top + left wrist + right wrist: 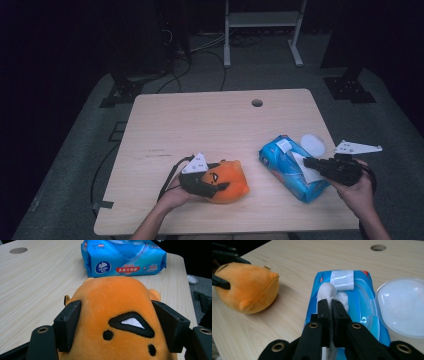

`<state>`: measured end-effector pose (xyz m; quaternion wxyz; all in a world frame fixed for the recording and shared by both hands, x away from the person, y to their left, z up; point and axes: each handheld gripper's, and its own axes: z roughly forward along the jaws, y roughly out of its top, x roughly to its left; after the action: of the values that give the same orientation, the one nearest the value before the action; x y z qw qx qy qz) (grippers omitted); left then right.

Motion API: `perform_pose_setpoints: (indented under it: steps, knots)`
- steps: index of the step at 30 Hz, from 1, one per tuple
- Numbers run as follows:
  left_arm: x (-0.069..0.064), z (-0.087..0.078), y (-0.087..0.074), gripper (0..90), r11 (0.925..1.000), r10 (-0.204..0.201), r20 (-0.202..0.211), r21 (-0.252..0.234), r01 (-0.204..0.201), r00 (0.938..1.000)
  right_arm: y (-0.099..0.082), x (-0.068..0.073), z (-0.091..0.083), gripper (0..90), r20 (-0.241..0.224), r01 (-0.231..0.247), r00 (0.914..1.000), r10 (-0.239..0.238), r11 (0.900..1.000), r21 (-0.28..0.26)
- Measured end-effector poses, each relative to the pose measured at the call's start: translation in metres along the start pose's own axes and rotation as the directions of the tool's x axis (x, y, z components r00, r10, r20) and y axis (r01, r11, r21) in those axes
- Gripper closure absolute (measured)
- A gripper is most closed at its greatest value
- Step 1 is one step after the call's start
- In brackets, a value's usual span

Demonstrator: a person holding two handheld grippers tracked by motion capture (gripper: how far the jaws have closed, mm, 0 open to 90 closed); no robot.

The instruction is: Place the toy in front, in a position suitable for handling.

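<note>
An orange plush toy [229, 179] with a stitched black face lies near the table's front edge. My left gripper [212, 187] grips it from the left, and in the left gripper view both pads press into the plush toy's [117, 297] sides. To the right lies a blue wet-wipe pack [284, 167] with its round clear lid [313, 144] flipped open. A white wipe [327, 291] sticks up out of the pack's [362, 290] opening. My right gripper [331, 302] is shut on that wipe, just above the pack.
The wooden table [210, 125] has a round cable hole [257, 103] near its far edge. The pack lies close to the table's right edge. Cables and a white stand [262, 20] are on the dark floor beyond the table.
</note>
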<state>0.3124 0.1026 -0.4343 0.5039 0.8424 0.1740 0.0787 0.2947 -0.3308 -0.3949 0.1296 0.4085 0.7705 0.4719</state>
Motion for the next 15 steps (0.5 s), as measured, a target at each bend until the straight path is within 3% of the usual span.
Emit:
perform_pose_setpoints:
  steps: [4,10,15]
  knots:
    - [0.0,0.0,0.0,27.2,1.0,0.002,0.001,0.001,-0.002,1.0,0.008,0.004,-0.012,85.9,-0.016,0.009,0.9998,-0.01,0.9995,-0.031]
    - [0.0,0.0,0.0,26.3,1.0,0.001,0.001,-0.001,-0.001,1.0,0.021,0.016,-0.028,85.8,-0.016,0.06,0.998,-0.061,0.9973,-0.041]
    - [0.001,0.001,-0.001,25.9,1.0,0.003,0.002,-0.003,-0.003,1.0,0.027,0.035,-0.031,85.8,-0.067,0.105,0.992,-0.108,0.9937,-0.039]
